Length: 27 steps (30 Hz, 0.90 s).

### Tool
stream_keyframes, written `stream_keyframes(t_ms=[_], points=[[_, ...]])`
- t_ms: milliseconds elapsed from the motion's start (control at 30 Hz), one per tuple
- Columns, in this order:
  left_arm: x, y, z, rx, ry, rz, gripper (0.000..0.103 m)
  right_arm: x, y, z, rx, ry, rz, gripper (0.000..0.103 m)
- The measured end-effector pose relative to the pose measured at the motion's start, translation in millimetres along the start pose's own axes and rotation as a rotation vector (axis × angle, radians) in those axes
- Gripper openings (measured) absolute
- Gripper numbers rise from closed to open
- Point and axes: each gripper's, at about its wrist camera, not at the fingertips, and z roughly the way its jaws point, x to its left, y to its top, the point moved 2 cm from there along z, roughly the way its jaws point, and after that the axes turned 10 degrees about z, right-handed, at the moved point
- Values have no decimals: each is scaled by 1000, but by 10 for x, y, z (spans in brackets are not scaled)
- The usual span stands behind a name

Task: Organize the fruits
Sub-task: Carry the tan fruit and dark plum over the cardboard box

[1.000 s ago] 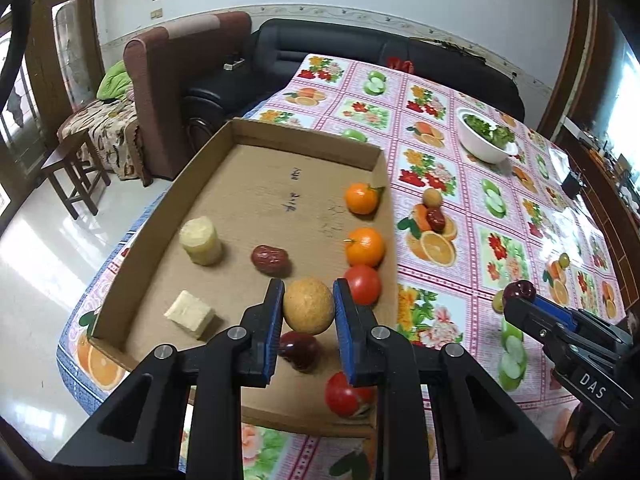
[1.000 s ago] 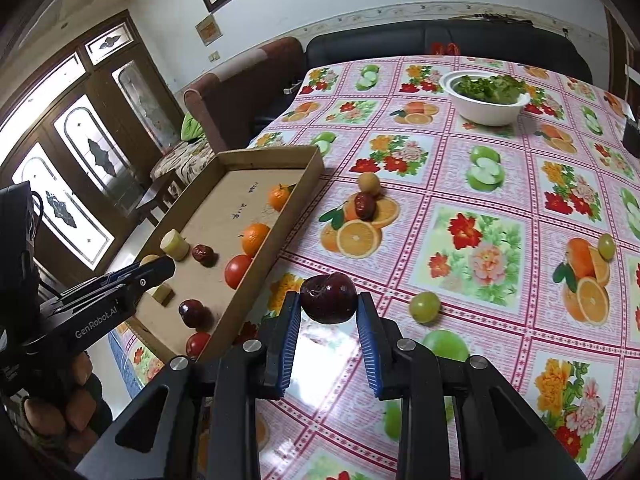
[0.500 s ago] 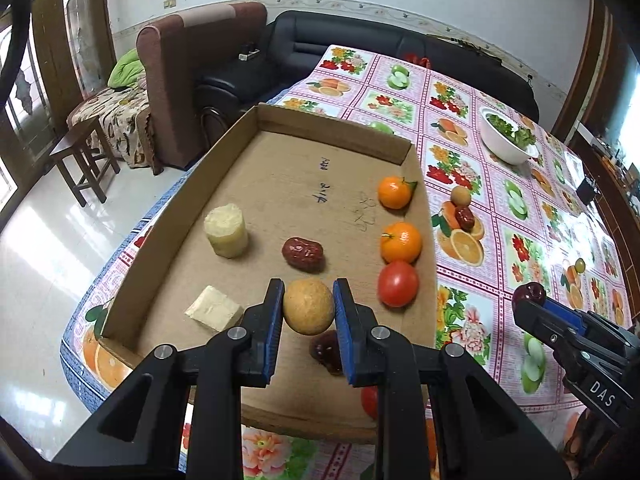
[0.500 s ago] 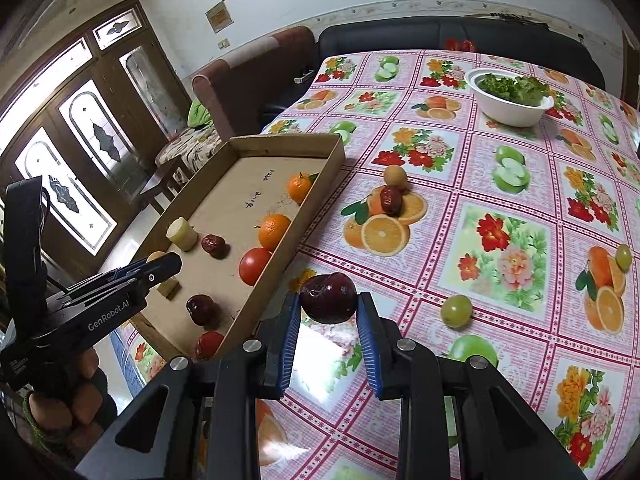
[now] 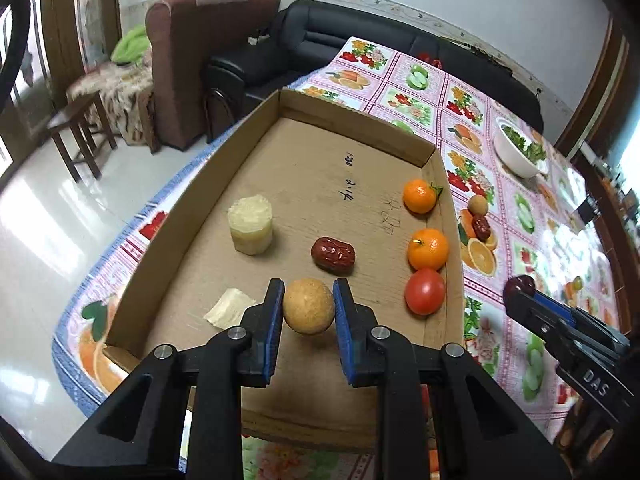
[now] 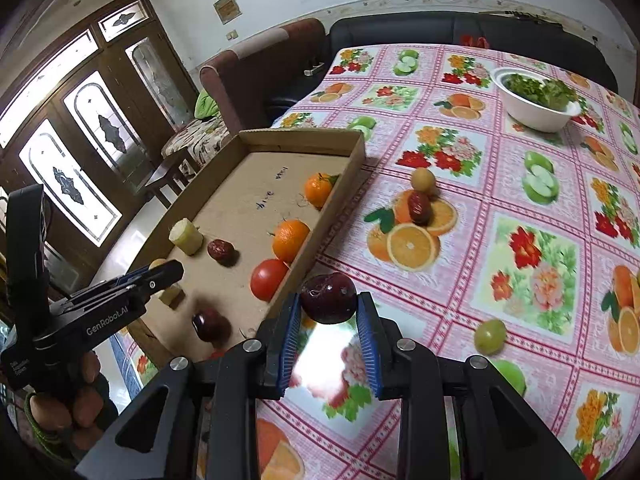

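Two grippers are at work, each clamped on a piece of fruit. In the left wrist view the left gripper (image 5: 308, 307), black with blue pads, sits at lower centre and pinches a round tan rough-skinned fruit (image 5: 308, 305) between its jaws, held above the near end of the shallow brown cardboard tray (image 5: 256, 118) that fills the middle of the frame. On the tray floor, a pale yellow ridged cylinder chunk (image 5: 251, 224) stands left of centre, a wrinkled dark red date (image 5: 333, 252) lies just above the held fruit, and a pale cream flat wedge (image 5: 229, 307) lies at lower left beside the gripper's left finger. Along the tray's right wall, from top to bottom, are a small orange mandarin with a green leaf (image 5: 419, 195), a second orange mandarin (image 5: 427, 249) and a glossy red tomato (image 5: 424, 291), the last two touching.

In the right wrist view the right gripper (image 6: 329, 322), at lower centre, grips a dark red glossy plum (image 6: 328, 297) over the pink fruit-patterned tablecloth (image 6: 520, 184), just right of the tray's near corner. Another dark red round fruit (image 6: 206, 323) rests in the tray at lower left. On the cloth, a small tan round fruit (image 6: 423, 179) touches a dark red date (image 6: 419, 206) at centre, a green grape (image 6: 489, 335) lies at lower right, and a white bowl of green leaves (image 6: 534, 98) stands at upper right.
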Motion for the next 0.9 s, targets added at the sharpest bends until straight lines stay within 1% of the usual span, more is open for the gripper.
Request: stream_keyframes(t_ms=[67, 167, 233, 300, 367, 433, 500, 600, 633, 733, 800, 900], points=[[50, -2, 21, 10, -27, -17, 22, 56, 55, 48, 0, 12, -7, 28], [80, 83, 21, 5, -23, -10, 22, 166, 151, 141, 4, 33, -20, 28], [96, 237, 15, -10, -8, 1, 22, 253, 234, 220, 8, 48, -30, 28], [114, 413, 40, -21, 24, 5, 22, 348, 330, 327, 13, 62, -38, 28], [144, 591, 138, -19, 56, 4, 22, 451, 434, 476, 27, 70, -50, 28], [187, 733, 323, 18, 75, -15, 22, 555, 517, 639, 40, 69, -69, 28], [201, 808, 493, 54, 101, -18, 22, 642, 563, 815, 62, 59, -93, 28], [182, 856, 726, 110, 132, -10, 22, 696, 599, 1074, 89, 22, -122, 28], [169, 847, 760, 118, 138, -5, 22, 705, 603, 1163, 101, 8, -133, 28], [136, 829, 862, 151, 150, 13, 22, 691, 600, 1290, 122, -9, -147, 28], [130, 811, 925, 172, 155, 21, 22, 698, 603, 1301, 115, -12, -161, 29], [112, 817, 937, 176, 172, 35, 23, 720, 588, 1301, 115, -22, -192, 32]])
